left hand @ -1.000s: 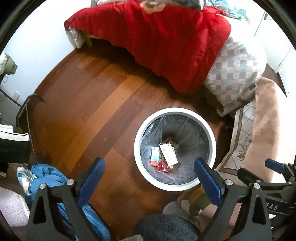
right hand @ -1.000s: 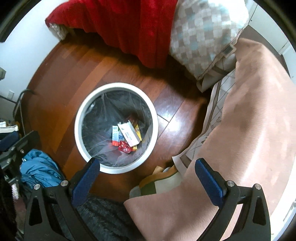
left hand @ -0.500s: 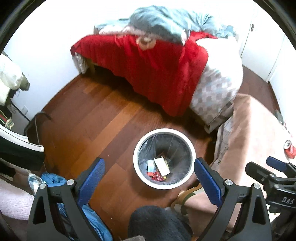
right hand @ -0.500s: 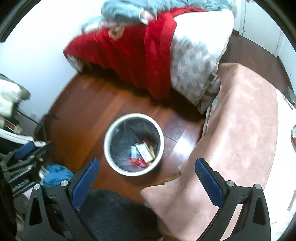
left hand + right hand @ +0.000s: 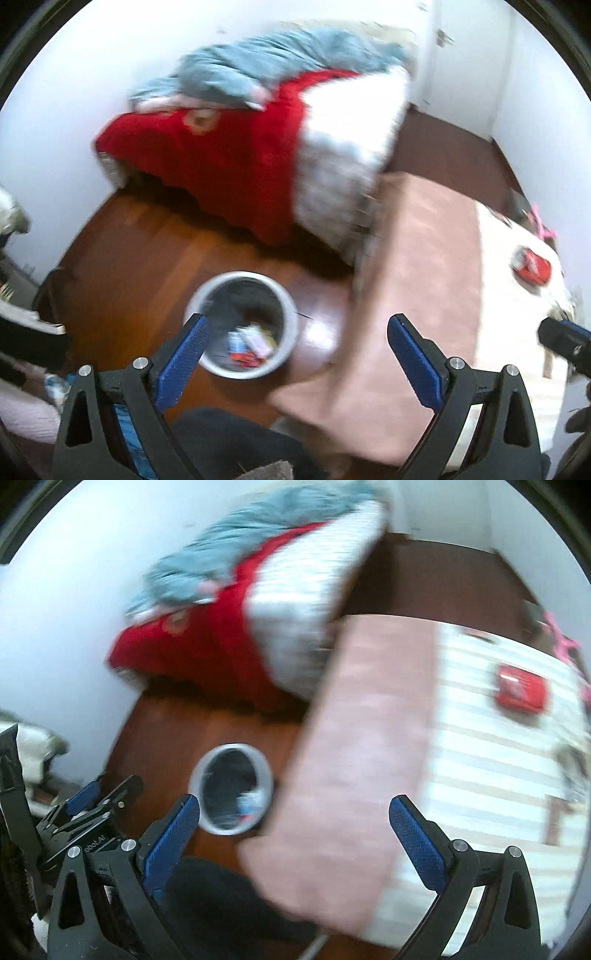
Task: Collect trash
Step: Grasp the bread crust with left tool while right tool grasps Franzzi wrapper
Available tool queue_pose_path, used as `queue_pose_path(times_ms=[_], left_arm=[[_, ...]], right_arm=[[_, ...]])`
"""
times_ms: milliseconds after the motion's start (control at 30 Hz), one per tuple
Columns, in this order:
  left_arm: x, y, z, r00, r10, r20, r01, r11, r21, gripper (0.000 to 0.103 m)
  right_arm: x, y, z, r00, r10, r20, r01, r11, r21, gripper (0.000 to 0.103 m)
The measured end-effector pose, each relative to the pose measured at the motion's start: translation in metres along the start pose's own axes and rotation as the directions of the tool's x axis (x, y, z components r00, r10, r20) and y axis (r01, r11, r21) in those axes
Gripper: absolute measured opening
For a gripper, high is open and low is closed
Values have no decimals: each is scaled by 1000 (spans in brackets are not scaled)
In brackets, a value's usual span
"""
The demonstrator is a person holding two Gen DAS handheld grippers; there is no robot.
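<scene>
Left tongs (image 5: 295, 354): apart, nothing between the blue pads, held high over the floor by the bin.
Right tongs (image 5: 295, 830): apart and empty too, above the edge of the pink blanket (image 5: 354, 760).
Bin (image 5: 242, 325): white-rimmed, dark liner, standing on the wooden floor (image 5: 147, 258) just beside the blanket's hanging edge; a few wrappers (image 5: 251, 345) lie at its bottom.
Trash left to collect: a red can-like item (image 5: 521, 694) lies on the striped cover (image 5: 491, 775), well apart from the bin and from both tongs; blur hides what it is exactly.
Step in hand: judged as a move away from the bin toward the red item.
Risk, grasp: if it is a can on its side on soft bedding, it may roll or sink when one pad touches first, so the tongs could close on cloth.
Risk, carry: a round, smooth body may slip from the pads on the way back to the bin.
Risk, drop: the blanket overhangs close to the rim, so a release too near it could miss.
</scene>
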State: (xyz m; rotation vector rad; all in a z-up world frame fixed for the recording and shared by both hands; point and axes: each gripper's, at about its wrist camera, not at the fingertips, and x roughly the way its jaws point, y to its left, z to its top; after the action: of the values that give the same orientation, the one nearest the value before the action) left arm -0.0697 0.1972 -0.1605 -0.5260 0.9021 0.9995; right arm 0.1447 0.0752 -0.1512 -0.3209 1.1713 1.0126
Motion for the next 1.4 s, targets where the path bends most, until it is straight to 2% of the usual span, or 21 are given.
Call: queue_pose_path(times_ms=[67,100,167,233,333,400,500,567,633,667,700,800,867,1033,1133,1267,1367,1400], left_arm=[[15,-41,0,999,-25,-28,27,998,49,98],[27,-73,-2,998,-43,-54,47,995,86,98],[44,-119,-6,994,-62,-89,74,988,136,98],[62,-164,-11,990,-71,-125,93,979,181,98],[88,-222,-17,980,-81,-182,122,966,228,98],[105,-254,-21,976,-67,-208,122,957,262,98],[125,-285,-25,973,-38,-228,108,947,301,98],[134,-294,-26,971,-19,-236,95,944,316,98],[142,-297,-26,970,-5,-242,87,941,326,98],[145,-298,-25,970,-1,-243,83,941,328,98],[145,-299,-25,971,1,-240,80,941,330,98],[146,-300,-26,972,-1,-235,81,940,333,98],[145,-301,-27,974,-1,-226,80,937,339,98],[124,-297,-33,978,-45,-205,120,921,370,98],[101,-296,-48,974,-93,-209,175,891,419,98],[72,-297,-81,944,-192,-267,305,816,492,98],[58,-301,-110,905,-248,-345,406,744,530,98],[54,-305,-122,886,-271,-376,447,714,539,98]], right_arm=[[-3,-50,2,997,-77,-6,77,996,44,103],[-6,-88,5,989,-147,-20,148,986,79,103],[-9,-142,12,974,-221,-44,224,966,128,103],[-11,-211,18,948,-309,-75,318,928,195,103],[-2,-288,27,924,-362,-127,383,889,251,103],[9,-325,30,923,-355,-150,384,882,275,103],[29,-358,38,931,-324,-165,359,890,279,103],[43,-369,42,932,-319,-173,357,894,270,103],[57,-370,41,929,-317,-189,359,896,261,96],[63,-369,41,928,-317,-197,360,897,255,80],[68,-371,42,926,-319,-201,364,896,256,56],[63,-364,34,937,-298,-183,339,901,269,29],[54,-355,26,944,-292,-154,325,907,268,20],[16,-332,-3,971,-221,-96,240,916,322,18],[-3,-316,-35,980,-176,-93,197,918,345,18],[-9,-306,-85,985,-125,-123,163,905,392,17],[-6,-304,-122,985,-104,-141,156,886,437,17],[-4,-304,-134,985,-92,-145,150,874,463,17]])
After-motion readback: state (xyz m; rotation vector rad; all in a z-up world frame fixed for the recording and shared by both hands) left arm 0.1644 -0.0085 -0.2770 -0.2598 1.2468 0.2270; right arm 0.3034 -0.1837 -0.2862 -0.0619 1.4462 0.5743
